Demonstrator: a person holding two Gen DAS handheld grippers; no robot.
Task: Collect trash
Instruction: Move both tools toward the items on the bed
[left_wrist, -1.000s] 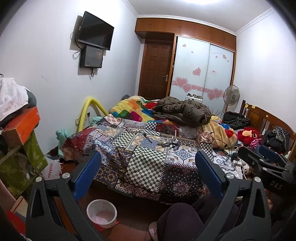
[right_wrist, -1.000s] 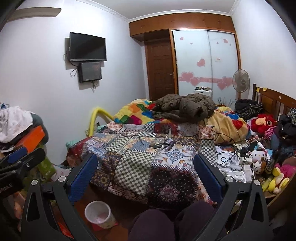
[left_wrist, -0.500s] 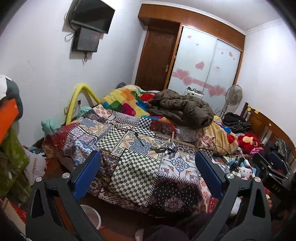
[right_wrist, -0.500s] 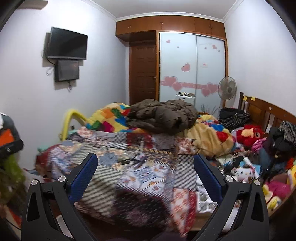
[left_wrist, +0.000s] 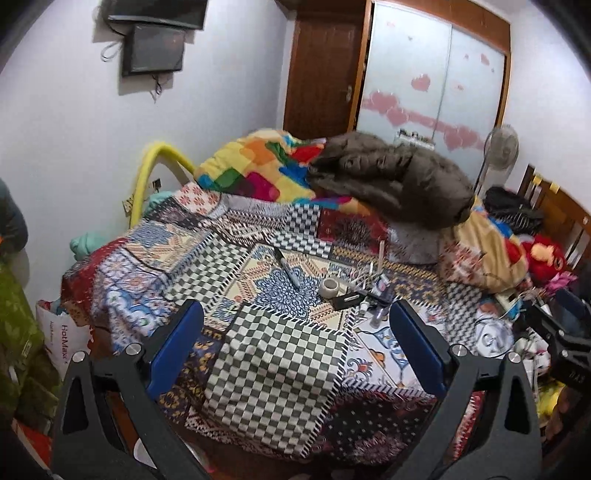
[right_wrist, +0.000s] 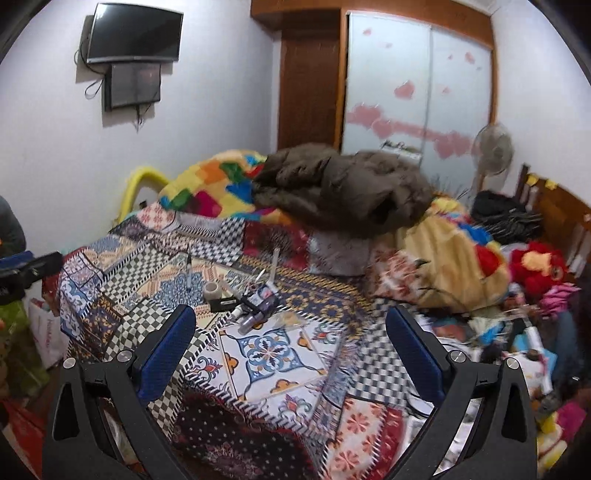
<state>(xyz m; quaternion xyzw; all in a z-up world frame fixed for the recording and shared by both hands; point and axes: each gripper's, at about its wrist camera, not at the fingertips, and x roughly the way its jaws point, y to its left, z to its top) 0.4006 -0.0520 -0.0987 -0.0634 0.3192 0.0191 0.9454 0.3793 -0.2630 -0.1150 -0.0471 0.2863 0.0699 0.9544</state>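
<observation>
A cluster of small litter lies in the middle of the patchwork bedspread (left_wrist: 273, 369): a tape roll (left_wrist: 330, 287), a marker pen (left_wrist: 289, 272), a small black box (left_wrist: 348, 300) and small tubes (right_wrist: 255, 314). The same tape roll (right_wrist: 213, 289) and black box (right_wrist: 225, 303) show in the right wrist view. My left gripper (left_wrist: 295, 343) is open and empty, above the bed's near edge, short of the litter. My right gripper (right_wrist: 290, 343) is open and empty, over the bedspread (right_wrist: 269, 354) just short of the tubes.
A brown jacket (left_wrist: 395, 181) and a colourful blanket (left_wrist: 258, 170) are heaped at the back of the bed. Stuffed toys (right_wrist: 535, 269), cables and clutter crowd the right side by the wooden headboard (right_wrist: 561, 206). A white shopping bag (left_wrist: 62, 339) stands on the floor at left.
Both grippers have moved forward and tilted down towards the bed. The litter is nearer and larger in both views. The white bucket on the floor has dropped out of sight.
</observation>
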